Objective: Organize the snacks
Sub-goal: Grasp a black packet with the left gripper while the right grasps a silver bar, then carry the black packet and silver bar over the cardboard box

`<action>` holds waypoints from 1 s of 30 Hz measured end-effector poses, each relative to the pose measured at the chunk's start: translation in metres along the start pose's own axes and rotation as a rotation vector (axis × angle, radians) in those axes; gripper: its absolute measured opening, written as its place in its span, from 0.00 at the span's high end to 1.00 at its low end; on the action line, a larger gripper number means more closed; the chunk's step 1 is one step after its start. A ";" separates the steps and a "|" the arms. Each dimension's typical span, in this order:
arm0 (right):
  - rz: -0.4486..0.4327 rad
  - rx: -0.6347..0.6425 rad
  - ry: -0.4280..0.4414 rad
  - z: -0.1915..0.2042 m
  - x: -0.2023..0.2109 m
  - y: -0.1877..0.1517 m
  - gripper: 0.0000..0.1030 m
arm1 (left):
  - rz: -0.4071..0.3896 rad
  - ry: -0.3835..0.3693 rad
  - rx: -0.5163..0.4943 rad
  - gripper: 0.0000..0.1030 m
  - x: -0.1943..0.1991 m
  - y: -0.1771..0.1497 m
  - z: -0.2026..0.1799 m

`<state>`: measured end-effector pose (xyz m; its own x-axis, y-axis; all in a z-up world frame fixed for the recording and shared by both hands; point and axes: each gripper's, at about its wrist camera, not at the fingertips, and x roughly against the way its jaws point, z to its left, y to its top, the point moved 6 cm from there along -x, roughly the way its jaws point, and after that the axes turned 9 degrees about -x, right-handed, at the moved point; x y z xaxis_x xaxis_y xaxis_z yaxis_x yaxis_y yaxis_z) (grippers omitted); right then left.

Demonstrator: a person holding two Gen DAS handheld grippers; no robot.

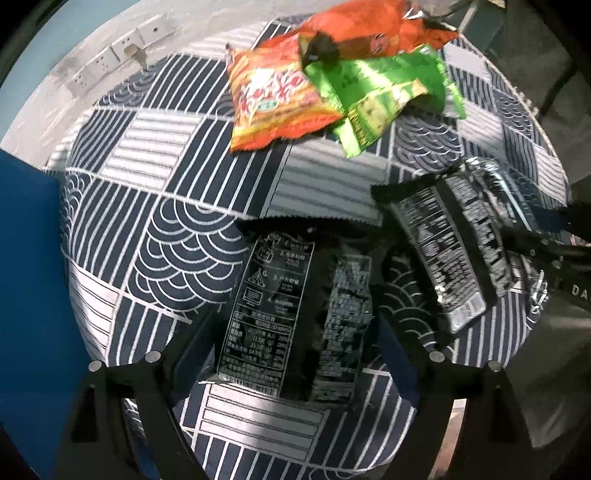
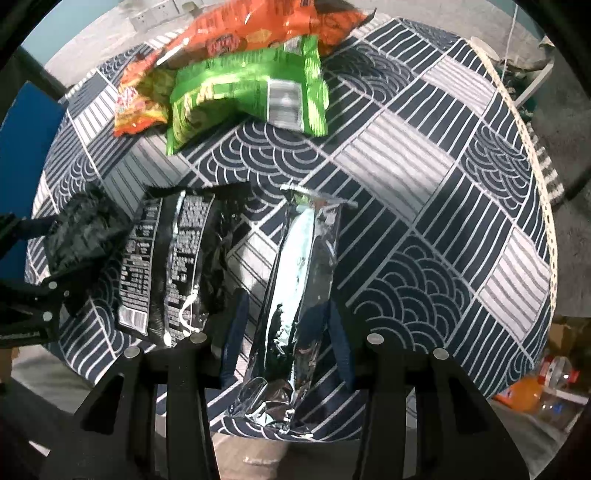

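Note:
My left gripper (image 1: 295, 343) is shut on a black snack packet (image 1: 291, 314) with white print, held over the patterned tablecloth (image 1: 147, 206). My right gripper (image 2: 288, 332) is shut on a shiny silver packet (image 2: 299, 295). Another black packet (image 2: 166, 266) lies between them; it also shows in the left wrist view (image 1: 454, 251). At the far side lie an orange packet (image 1: 277, 99), a green packet (image 1: 384, 96) and a larger orange bag (image 1: 373, 29), overlapping. In the right wrist view the green packet (image 2: 251, 88) lies on the orange bag (image 2: 258, 29).
The round table's edge (image 2: 546, 206) curves at the right. A blue panel (image 1: 33, 295) stands at the left. Wall sockets (image 1: 122, 55) sit behind the table. An orange bottle (image 2: 535, 391) lies on the floor at right.

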<state>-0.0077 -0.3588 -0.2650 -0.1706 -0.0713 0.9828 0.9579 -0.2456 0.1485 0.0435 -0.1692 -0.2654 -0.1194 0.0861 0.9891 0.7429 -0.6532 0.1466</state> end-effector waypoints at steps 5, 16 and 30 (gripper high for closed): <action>-0.005 0.029 -0.011 0.004 -0.007 -0.006 0.68 | -0.019 -0.004 0.002 0.20 -0.005 0.000 0.002; -0.064 0.051 0.013 0.018 0.013 -0.003 0.73 | -0.114 0.002 0.053 0.37 0.029 -0.001 0.005; -0.143 0.080 0.041 0.033 0.049 0.009 0.74 | -0.224 0.024 0.111 0.37 0.083 -0.004 0.020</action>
<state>0.0003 -0.3331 -0.2119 -0.3145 -0.0807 0.9458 0.9382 -0.1782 0.2967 0.0436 -0.1443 -0.1837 -0.3037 0.2002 0.9315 0.7640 -0.5329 0.3637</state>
